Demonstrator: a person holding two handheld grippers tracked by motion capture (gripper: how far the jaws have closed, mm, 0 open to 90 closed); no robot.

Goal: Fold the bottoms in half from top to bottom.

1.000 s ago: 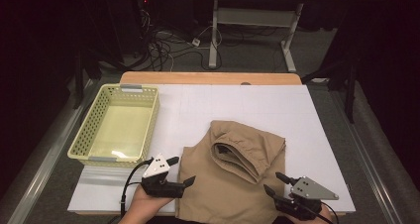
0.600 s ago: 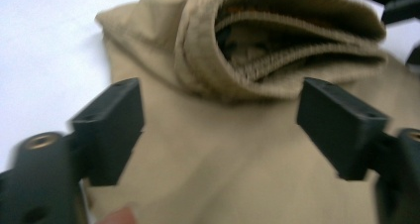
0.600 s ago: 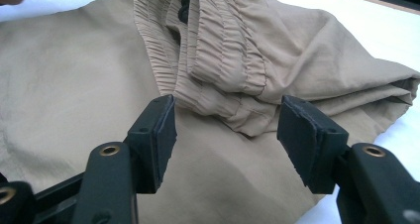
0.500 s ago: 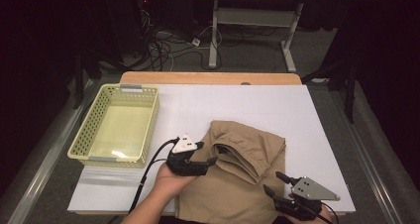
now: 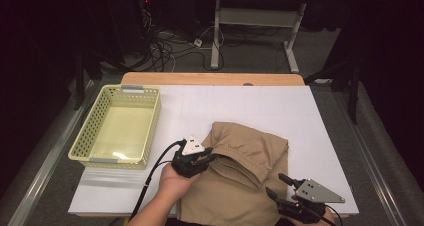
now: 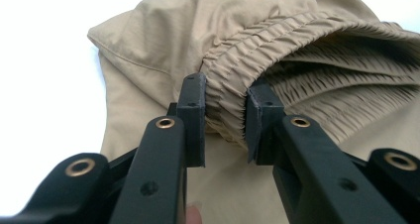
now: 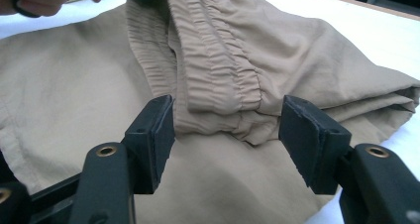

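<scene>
My left tongs (image 6: 225, 117) have just been closing and now pinch the gathered elastic waistband (image 6: 233, 80) of the tan trousers (image 5: 245, 181) — both pads press into the ruffled cloth. My left hand (image 5: 172, 178) holds them at the trousers' left edge. My right tongs (image 7: 225, 130) stand released, jaws apart, with the folded end of the waistband lying between them but untouched; in the high view they sit at the garment's near right corner. The trousers lie folded on the white desk (image 5: 240, 106) — near its front edge. A yellow basket (image 5: 87, 138) stands well apart, to the left.
</scene>
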